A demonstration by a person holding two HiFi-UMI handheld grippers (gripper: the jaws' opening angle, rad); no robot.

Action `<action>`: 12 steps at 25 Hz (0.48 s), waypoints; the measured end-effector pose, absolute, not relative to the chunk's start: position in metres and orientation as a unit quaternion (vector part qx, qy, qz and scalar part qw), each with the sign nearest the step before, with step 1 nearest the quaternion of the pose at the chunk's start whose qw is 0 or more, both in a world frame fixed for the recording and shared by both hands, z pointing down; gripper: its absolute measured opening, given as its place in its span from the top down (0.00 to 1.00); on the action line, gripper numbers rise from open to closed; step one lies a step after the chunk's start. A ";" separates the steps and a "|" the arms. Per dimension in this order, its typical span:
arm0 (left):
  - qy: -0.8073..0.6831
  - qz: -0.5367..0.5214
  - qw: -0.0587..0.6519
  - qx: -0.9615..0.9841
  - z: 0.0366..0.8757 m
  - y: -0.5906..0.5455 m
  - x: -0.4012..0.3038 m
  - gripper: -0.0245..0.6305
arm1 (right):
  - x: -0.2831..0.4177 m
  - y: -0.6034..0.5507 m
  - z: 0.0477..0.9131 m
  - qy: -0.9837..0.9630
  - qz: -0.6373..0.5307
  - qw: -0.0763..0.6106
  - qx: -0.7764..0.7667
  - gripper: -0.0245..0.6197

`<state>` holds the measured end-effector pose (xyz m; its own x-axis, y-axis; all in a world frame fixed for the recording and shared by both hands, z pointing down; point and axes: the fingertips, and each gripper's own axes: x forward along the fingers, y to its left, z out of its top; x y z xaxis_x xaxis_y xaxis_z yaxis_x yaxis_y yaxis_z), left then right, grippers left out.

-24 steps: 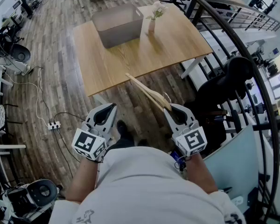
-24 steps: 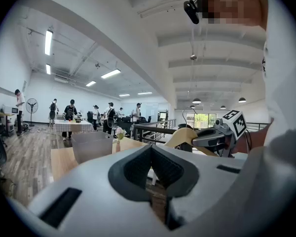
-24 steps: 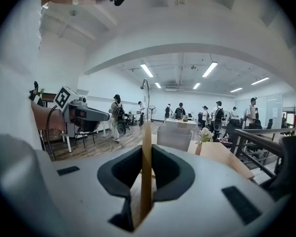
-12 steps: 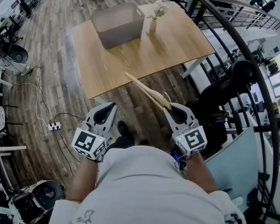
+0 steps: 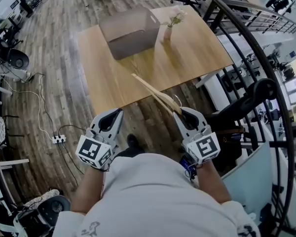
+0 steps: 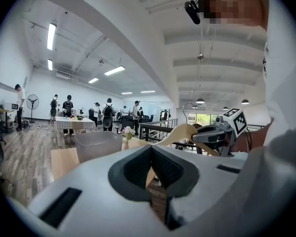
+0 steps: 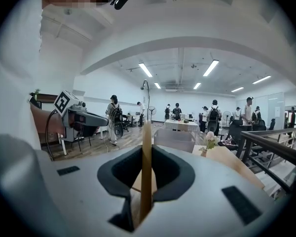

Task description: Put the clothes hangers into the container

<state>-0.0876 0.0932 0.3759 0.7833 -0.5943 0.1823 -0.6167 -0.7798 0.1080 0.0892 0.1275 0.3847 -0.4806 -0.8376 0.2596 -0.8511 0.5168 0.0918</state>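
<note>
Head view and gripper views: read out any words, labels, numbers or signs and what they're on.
No readable text in any view.
Cubes on left tool and right tool: black-and-white square marker patterns, no letters.
Print on shirt: too small to read.
Right tool's wooden hanger: no print seen.

— What do we have on the desk [image 5: 138, 78]?
— We see a pale wooden top; a translucent grey container [image 5: 129, 31] stands on it toward the far edge; just beside it, on the right, a small vase [image 5: 167, 33] stands upright with a flower in it.
— And the floor [image 5: 64, 58]?
— We see dark wooden planks all round the desk; a white power strip [image 5: 58, 139] lies on them to the left; thin cables [image 5: 38, 107] run from it across the boards.
</note>
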 end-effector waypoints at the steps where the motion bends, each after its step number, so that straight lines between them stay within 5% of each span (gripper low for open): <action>1: -0.320 0.069 0.080 0.941 0.377 0.086 -0.090 0.95 | 0.086 0.119 0.383 -0.860 0.022 0.138 0.491 0.87; 12: -0.312 0.069 0.082 0.944 0.383 0.024 -0.120 0.95 | 0.053 0.050 0.384 -0.859 0.019 0.148 0.490 0.87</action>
